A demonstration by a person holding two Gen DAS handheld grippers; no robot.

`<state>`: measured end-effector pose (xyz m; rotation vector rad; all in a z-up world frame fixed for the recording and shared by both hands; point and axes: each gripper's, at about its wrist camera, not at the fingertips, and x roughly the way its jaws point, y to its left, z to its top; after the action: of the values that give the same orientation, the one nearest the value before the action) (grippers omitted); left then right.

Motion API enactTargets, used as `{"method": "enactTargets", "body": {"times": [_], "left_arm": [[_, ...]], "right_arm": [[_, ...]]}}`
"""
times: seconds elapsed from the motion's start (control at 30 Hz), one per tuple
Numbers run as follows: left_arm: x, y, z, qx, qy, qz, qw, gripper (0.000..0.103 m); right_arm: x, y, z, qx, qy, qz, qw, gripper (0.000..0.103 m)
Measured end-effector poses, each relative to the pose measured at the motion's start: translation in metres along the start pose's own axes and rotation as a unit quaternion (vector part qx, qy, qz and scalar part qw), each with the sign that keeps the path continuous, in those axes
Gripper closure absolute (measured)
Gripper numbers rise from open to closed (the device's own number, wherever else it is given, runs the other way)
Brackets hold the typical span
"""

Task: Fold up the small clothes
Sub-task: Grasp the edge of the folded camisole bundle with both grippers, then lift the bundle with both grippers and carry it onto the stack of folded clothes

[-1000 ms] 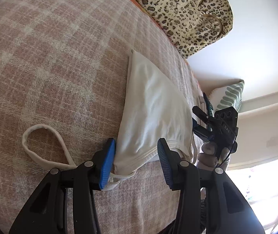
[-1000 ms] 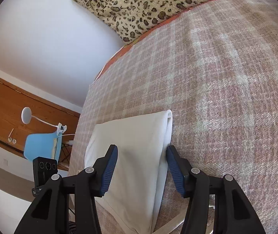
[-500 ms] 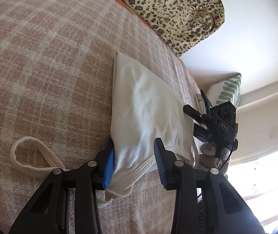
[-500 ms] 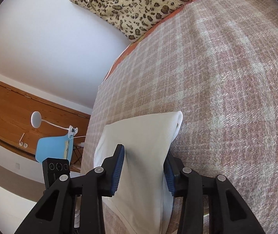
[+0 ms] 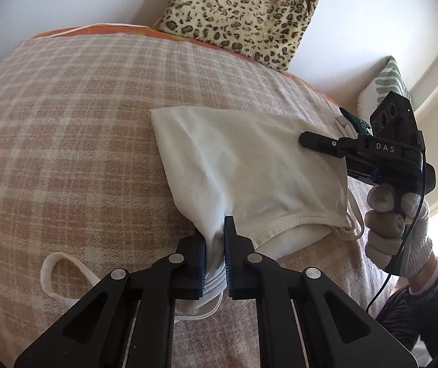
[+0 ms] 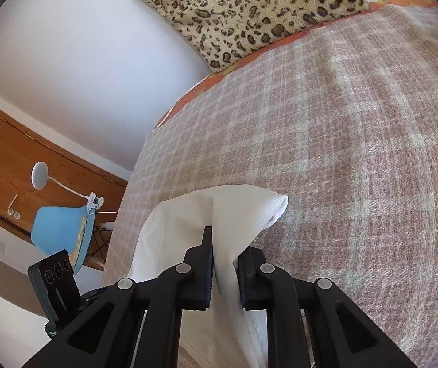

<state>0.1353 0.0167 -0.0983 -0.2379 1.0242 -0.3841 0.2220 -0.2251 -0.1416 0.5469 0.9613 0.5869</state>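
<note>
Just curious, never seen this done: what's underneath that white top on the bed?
The white top lies on a pink plaid blanket, which shows all around it. Both grippers, left and right, are closing on its edges. Anything beneath its middle is covered.

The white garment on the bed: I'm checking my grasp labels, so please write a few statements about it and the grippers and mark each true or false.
1. The left gripper pinches the white garment at its strapped end. True.
2. The right gripper is empty. False: garment fabric sits between its closing jaws.
3. The garment lies on a plaid blanket. True.
4. The leopard-print bag lies on top of the garment. False: it stands apart, against the wall.
</note>
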Motion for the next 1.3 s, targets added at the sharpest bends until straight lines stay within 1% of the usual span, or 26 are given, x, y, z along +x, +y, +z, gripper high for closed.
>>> {"method": "enactTargets", "body": {"times": [0.2,0.4,0.63,0.9,1.13,1.3], "left_arm": [[-0.003,-0.011,-0.001,0.023,-0.010,0.013,0.9996,0.096],[-0.006,-0.016,-0.001,0.027,-0.015,0.014,0.9994,0.096],[-0.012,-0.030,-0.002,0.035,-0.023,-0.002,0.9991,0.096],[-0.016,-0.050,-0.001,0.044,-0.028,-0.019,0.9985,0.097],[-0.021,-0.079,0.011,0.059,-0.043,-0.035,0.9967,0.097],[-0.021,-0.104,0.019,0.075,-0.054,-0.048,0.9945,0.097]], "right_arm": [[-0.005,0.018,0.002,-0.032,-0.011,-0.012,0.999,0.093],[-0.008,0.023,0.002,-0.043,-0.015,-0.019,0.999,0.093],[-0.022,0.028,0.002,-0.049,-0.027,-0.021,0.998,0.093],[-0.050,0.028,0.003,-0.050,-0.046,-0.025,0.997,0.093],[-0.077,0.027,-0.007,-0.050,-0.073,-0.029,0.996,0.093],[-0.105,0.023,-0.014,-0.052,-0.096,-0.035,0.993,0.093]]}}
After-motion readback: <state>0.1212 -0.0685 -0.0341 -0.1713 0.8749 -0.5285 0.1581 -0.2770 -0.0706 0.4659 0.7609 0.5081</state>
